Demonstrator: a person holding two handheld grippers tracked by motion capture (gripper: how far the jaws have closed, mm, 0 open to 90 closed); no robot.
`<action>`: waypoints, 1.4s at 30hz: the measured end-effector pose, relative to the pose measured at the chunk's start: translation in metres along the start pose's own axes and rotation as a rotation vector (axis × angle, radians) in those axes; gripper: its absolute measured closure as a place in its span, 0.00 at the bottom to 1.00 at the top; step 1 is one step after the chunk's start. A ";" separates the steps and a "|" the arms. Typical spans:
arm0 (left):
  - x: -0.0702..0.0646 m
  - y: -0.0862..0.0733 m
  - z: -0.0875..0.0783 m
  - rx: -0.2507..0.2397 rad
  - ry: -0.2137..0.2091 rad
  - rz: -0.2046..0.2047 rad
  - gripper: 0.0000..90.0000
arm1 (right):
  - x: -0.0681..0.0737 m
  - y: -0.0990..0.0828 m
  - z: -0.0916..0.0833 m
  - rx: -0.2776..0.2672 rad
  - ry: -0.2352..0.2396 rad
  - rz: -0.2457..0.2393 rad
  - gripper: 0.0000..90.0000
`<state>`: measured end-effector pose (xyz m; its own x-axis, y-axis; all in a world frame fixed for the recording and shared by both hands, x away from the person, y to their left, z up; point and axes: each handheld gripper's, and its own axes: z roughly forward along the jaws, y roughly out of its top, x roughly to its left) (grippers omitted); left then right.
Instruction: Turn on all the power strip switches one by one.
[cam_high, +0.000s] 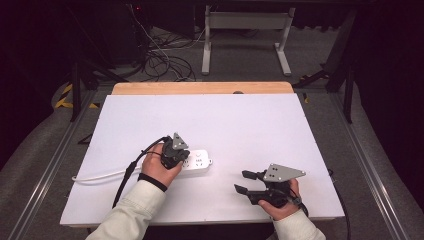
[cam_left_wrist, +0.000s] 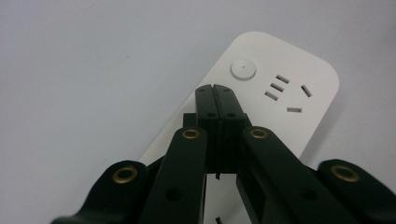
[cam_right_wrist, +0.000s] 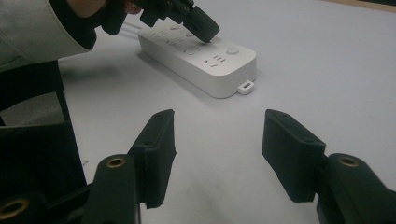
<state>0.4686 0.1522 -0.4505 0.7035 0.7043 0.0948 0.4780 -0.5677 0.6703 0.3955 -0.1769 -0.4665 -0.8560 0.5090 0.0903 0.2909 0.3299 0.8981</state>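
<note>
white power strip: lying flat left of centre on the white table, cord trailing off toward the left edge. left gripper: jaws pressed together, nothing between, tips down on the strip's top face. left gripper view: tips just short of round button, socket slots beyond. right gripper view: small hanging tab on strip's end wall. right gripper: jaws well apart, empty, low near the front edge, well apart from strip. wooden strip along far edge; grey floor, cables, white desk frame behind. bare surface across far and right portions.
</note>
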 end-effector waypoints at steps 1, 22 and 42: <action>0.003 0.001 -0.002 -0.024 -0.013 -0.023 1.00 | 0.000 0.000 0.000 -0.002 -0.001 0.000 0.50; -0.001 0.021 0.017 -0.083 -0.148 -0.007 1.00 | -0.001 -0.001 -0.001 -0.007 0.006 0.002 0.50; -0.004 0.019 0.026 -0.038 -0.122 0.001 1.00 | 0.000 0.000 -0.001 -0.004 0.007 -0.002 0.50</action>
<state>0.4891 0.1276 -0.4571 0.7637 0.6455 0.0063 0.4592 -0.5500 0.6976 0.3950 -0.1776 -0.4663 -0.8596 0.5027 0.0917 0.2878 0.3279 0.8998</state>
